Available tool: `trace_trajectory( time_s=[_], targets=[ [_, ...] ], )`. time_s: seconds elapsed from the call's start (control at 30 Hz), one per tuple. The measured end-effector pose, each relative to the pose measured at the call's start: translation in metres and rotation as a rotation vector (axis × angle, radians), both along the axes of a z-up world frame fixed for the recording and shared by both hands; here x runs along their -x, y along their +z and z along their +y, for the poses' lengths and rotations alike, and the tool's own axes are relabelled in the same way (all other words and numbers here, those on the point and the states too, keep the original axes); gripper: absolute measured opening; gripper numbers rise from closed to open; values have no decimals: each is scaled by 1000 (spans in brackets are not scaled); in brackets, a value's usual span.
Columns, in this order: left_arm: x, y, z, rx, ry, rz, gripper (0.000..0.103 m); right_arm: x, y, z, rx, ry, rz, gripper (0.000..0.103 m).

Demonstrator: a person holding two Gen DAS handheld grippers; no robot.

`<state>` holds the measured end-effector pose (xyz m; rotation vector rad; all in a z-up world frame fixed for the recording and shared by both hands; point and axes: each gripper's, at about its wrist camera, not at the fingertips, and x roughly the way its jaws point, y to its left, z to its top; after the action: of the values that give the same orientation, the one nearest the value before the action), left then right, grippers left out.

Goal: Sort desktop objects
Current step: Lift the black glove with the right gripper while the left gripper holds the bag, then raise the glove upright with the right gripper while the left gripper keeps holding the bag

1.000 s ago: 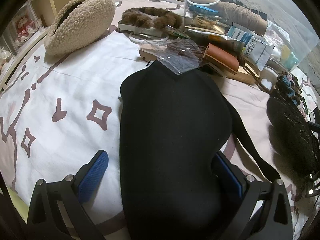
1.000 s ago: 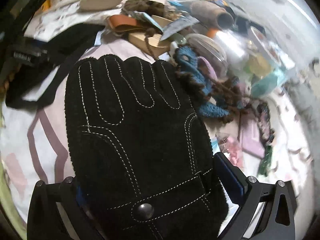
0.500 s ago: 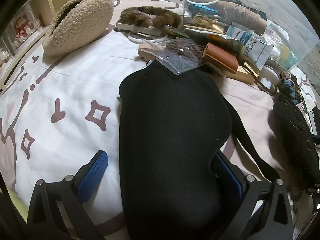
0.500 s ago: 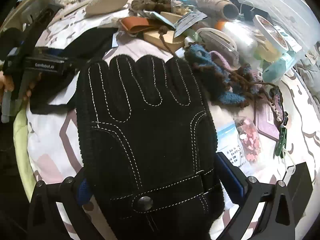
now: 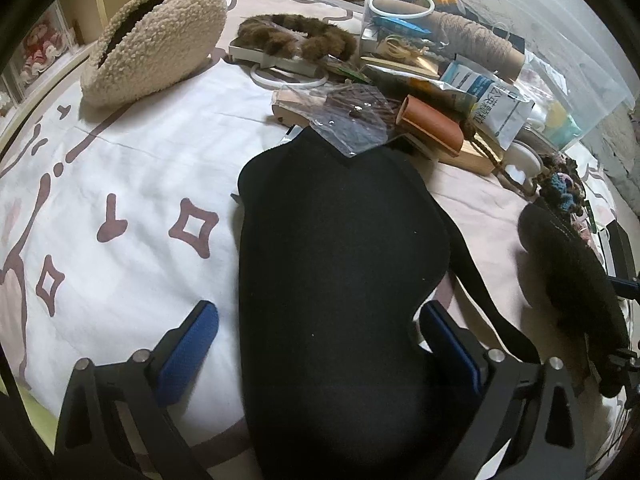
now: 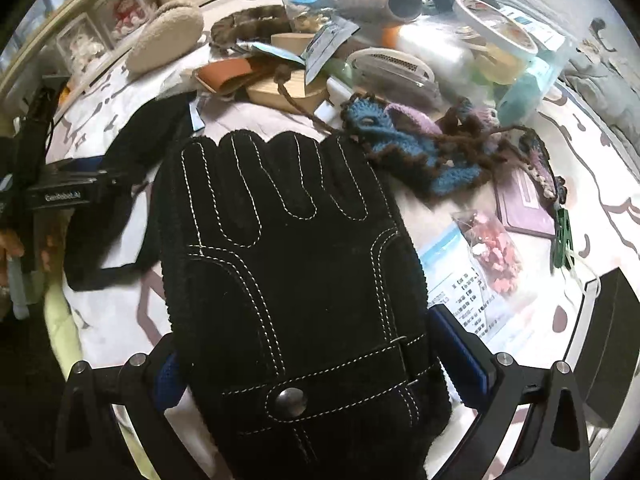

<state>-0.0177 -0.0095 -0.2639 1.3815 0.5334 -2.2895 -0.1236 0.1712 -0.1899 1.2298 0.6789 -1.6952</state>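
Observation:
A black sleep mask [image 5: 340, 264] with a strap lies on the patterned bedspread [image 5: 120, 168]. My left gripper [image 5: 316, 340] straddles its near end and its jaws are closing. The left pad stands clear of the mask and the right pad sits at its edge. A black suede glove [image 6: 288, 264] with white stitching and a snap button is held above the bed by my right gripper [image 6: 316, 360], which is shut on its cuff. That glove [image 5: 568, 280] also hangs at the right of the left wrist view. The left gripper's body [image 6: 60, 196] shows at the left of the right wrist view.
A beige fleece pouch [image 5: 156, 40] and a brown fur band [image 5: 296, 36] lie at the back. Beside a clear plastic bin [image 5: 540, 40] is a heap of small items. A blue crochet piece [image 6: 400, 156], a bag of pink beads [image 6: 492, 248] and a black box [image 6: 608, 340] lie to the right.
My right gripper has rolled with the glove still in it, so the clutter behind has swung round. The left gripper and the mask have hardly moved.

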Motion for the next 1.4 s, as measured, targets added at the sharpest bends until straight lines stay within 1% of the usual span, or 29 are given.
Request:
trace_trajectory(
  time_s=[0.1, 0.17, 0.27, 0.4, 0.5, 0.57, 0.63, 0.87, 0.93, 0.97, 1.0, 1.03, 1.17, 1.4],
  targets=[
    [-1, 3, 0, -10, -13, 9, 90, -10, 4, -3, -14, 25, 15, 103],
    [-2, 4, 0, -16, -21, 12, 88, -17, 7, -3, -19, 45, 38, 103],
    [-3, 5, 1, -21, -23, 15, 88, -29, 11, -3, -12, 82, 102, 103],
    [-3, 4, 2, -26, -22, 16, 88, -33, 25, -4, 31, 108, 107, 103],
    [-3, 5, 2, -29, -23, 17, 88, -32, 37, 1, 59, 91, 116, 103],
    [-4, 5, 2, -29, -22, 16, 88, -27, 38, 5, 72, 67, 107, 103],
    [-4, 5, 2, -29, -22, 17, 88, -16, 32, 11, 82, 30, 65, 103],
    [-6, 5, 3, -37, -23, 19, 88, 35, -9, 40, 130, -160, -178, 103],
    [-6, 5, 4, -48, -28, 26, 88, 40, -18, 43, 132, -185, -236, 103],
    [-6, 5, 4, -54, -33, 30, 84, 38, -18, 41, 136, -178, -250, 103],
    [-6, 5, 3, -58, -37, 36, 77, 35, -15, 39, 145, -159, -249, 103],
    [-6, 6, 3, -60, -39, 40, 75, 30, -12, 36, 150, -137, -238, 103],
    [-6, 6, 1, -79, -29, 49, 72, 11, 1, 22, 122, -70, -148, 103],
    [-9, 9, 0, -100, -31, 63, 68, -9, 6, 13, 50, -5, -42, 103]
  ],
)
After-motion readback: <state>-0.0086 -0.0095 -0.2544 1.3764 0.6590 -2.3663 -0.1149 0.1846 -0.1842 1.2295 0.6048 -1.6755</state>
